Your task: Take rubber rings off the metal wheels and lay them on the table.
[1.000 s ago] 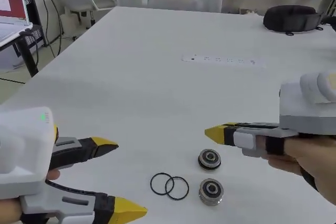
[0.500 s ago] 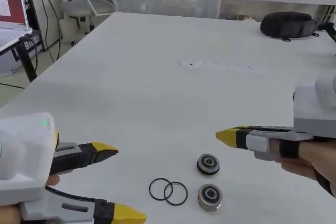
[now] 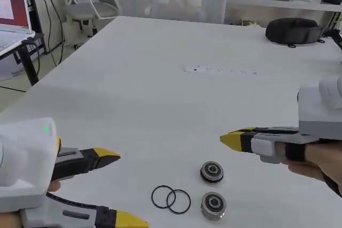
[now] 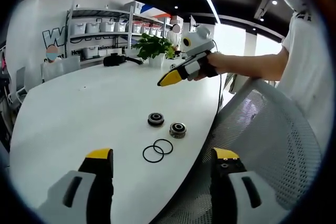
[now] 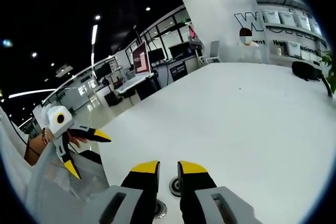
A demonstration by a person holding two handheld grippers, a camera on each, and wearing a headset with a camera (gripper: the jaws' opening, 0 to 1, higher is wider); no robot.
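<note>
Left gripper (image 3: 122,188): jaws spread wide, nothing between them, held low over the near edge of the table (image 3: 160,89). Two rubber rings (image 3: 171,199) lie flat on the table, overlapping, just beside its tips on the side toward the right gripper (image 3: 231,139). Far metal wheel (image 3: 212,172) and near metal wheel (image 3: 213,205) stand just past the rings. Right gripper: jaws pressed almost together, empty, tips near the far metal wheel but clear of it.
</note>
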